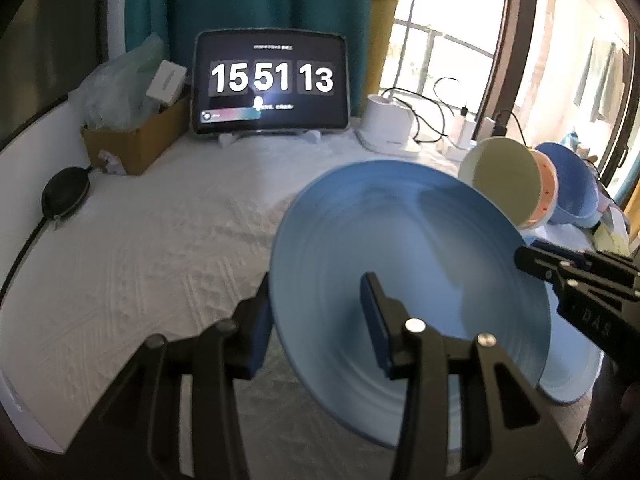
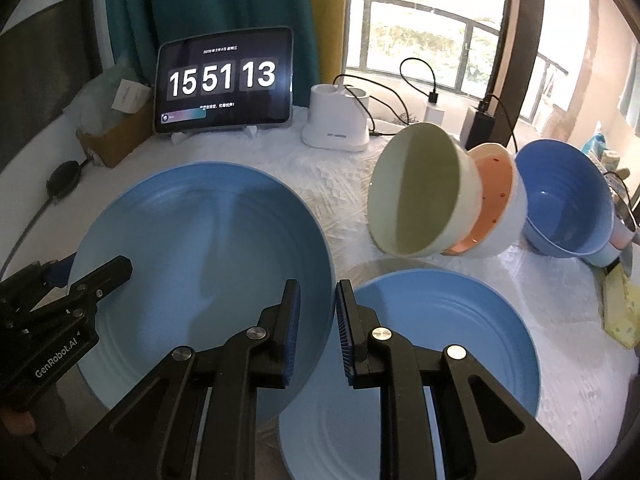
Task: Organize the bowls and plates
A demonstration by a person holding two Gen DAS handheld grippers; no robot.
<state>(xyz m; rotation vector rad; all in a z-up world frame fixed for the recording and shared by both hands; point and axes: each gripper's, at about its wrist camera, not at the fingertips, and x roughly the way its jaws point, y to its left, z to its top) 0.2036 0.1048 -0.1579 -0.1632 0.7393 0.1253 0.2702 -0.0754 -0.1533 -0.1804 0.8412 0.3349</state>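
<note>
A large light-blue plate (image 1: 420,264) (image 2: 200,248) is held tilted above the white tablecloth. My left gripper (image 1: 316,320) straddles its left rim, one finger on each face, but the fingers stand wide apart. My right gripper (image 2: 318,328) straddles the plate's right rim with a narrow gap between its pads. A second blue plate (image 2: 448,344) (image 1: 572,368) lies flat on the cloth under my right gripper. A pale green bowl (image 2: 416,196) (image 1: 504,180), a pink-and-white bowl (image 2: 496,204) and a dark blue bowl (image 2: 568,204) (image 1: 572,184) lean on their sides in a row at the right.
A tablet (image 2: 224,80) with a clock stands at the back. A white charging dock (image 2: 336,120) with cables is beside it. A cardboard box (image 1: 136,140) and a black case (image 1: 66,192) lie at the left. Yellow items (image 2: 620,312) sit at the right edge.
</note>
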